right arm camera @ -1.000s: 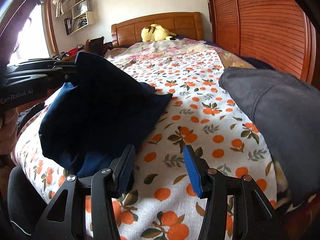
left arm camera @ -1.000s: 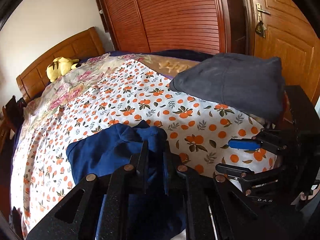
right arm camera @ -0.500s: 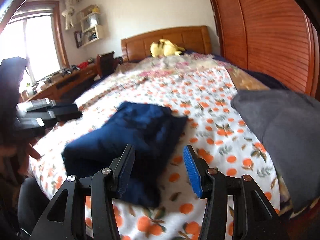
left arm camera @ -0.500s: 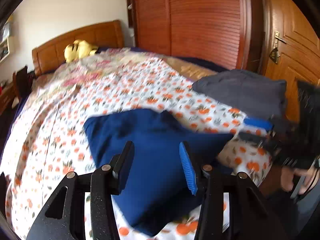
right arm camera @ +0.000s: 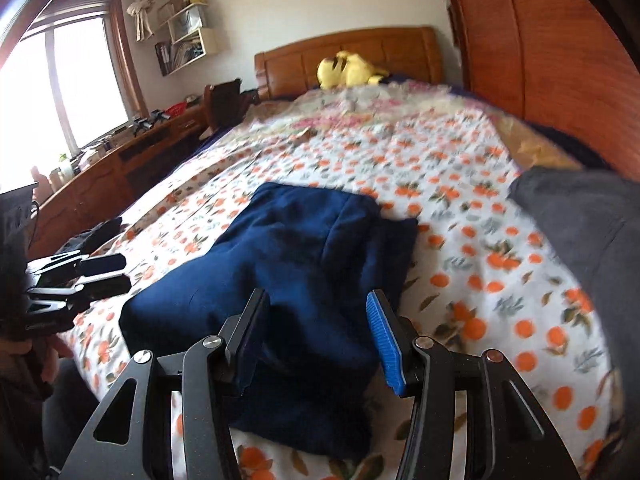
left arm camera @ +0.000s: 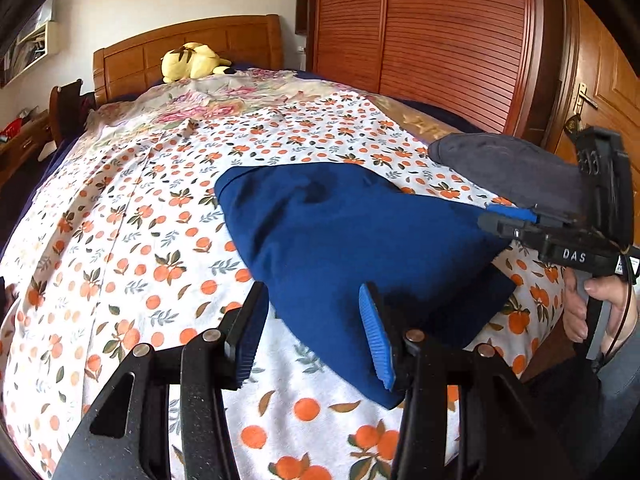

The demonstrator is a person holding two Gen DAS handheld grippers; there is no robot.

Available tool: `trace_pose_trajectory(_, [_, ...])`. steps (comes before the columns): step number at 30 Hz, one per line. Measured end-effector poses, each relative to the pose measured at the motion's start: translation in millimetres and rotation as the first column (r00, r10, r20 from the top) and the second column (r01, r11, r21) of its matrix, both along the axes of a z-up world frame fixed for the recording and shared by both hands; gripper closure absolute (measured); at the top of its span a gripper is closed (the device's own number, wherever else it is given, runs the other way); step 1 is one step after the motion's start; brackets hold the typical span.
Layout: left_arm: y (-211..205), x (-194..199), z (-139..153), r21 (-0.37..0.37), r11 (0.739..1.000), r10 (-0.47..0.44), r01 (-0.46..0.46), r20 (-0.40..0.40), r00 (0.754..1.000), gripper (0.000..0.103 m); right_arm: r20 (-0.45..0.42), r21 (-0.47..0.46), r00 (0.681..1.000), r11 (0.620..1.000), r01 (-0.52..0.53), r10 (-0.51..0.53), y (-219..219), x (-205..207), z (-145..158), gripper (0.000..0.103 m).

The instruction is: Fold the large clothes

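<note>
A folded navy blue garment [left arm camera: 352, 240] lies on the orange-print bedsheet [left arm camera: 140, 240] near the foot of the bed; it also shows in the right wrist view [right arm camera: 288, 272]. My left gripper [left arm camera: 312, 332] is open and empty, just short of the garment's near edge. My right gripper [right arm camera: 320, 336] is open and empty, over the garment's near end. The right gripper also shows at the right of the left wrist view [left arm camera: 508, 218], and the left gripper at the left of the right wrist view [right arm camera: 100, 274].
A folded grey garment [left arm camera: 516, 172] lies at the bed's right corner [right arm camera: 588, 220]. A yellow plush toy [left arm camera: 192, 60] sits by the wooden headboard [right arm camera: 348, 52]. A wooden wardrobe [left arm camera: 420, 28] and door stand right of the bed. A cluttered desk [right arm camera: 120, 156] is left.
My left gripper let go of the navy garment, which dropped flat onto the bed. Both grippers pulled back and up, open.
</note>
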State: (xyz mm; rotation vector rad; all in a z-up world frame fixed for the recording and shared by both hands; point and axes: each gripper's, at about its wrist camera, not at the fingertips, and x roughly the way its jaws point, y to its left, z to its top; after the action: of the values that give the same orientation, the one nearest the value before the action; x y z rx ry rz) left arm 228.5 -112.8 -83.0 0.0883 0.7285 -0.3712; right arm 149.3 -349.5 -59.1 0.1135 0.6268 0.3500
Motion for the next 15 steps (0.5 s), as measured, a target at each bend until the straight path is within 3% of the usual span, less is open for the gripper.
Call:
trace_pose_trajectory(1, [3.2,-1.2,-0.7,-0.005,1.0,0.003,-0.003,0.001,1.0,0.049,-0.009,0.008,1.0,1.0,-0.012,0.012,0.5,0.1,-0.3,0.061])
trace_pose_trajectory(2, [6.9,-1.6,-1.4,-0.013,1.0,0.01,-0.01,0.002,1.0,0.028,-0.012,0.008,1.0,1.0,-0.02,0.02,1.8,1.5,-1.8,0.069])
trace_pose_trajectory(3, [10.8,-2.6,-1.6,-0.028,0.999,0.018,-0.018,0.011,1.0,0.022,0.002,-0.002,1.0,1.0,-0.015,0.015,1.5,-0.5,-1.4,0.085])
trace_pose_trajectory(7, [20.9,-1.1,-2.8,-0.057,0.998,0.036,-0.035,0.012,0.999,0.021,0.06,-0.014,0.998,1.0,-0.022,0.023,4.0,-16.8,5.7,0.091])
trace_pose_trajectory(12, [23.0,3.4,-6.4,-0.038,0.998,0.044,-0.043,0.012,0.999,0.021,0.112,-0.061,0.992,0.997,-0.045,0.052,16.1,-42.7,8.8,0.093])
trace_pose_trajectory(15, [24.8,5.7,-8.7,-0.029,0.999,0.045,-0.045,0.012,0.999,0.021,0.102,-0.07,0.993,0.996,-0.052,0.059,15.5,-51.5,3.4,0.093])
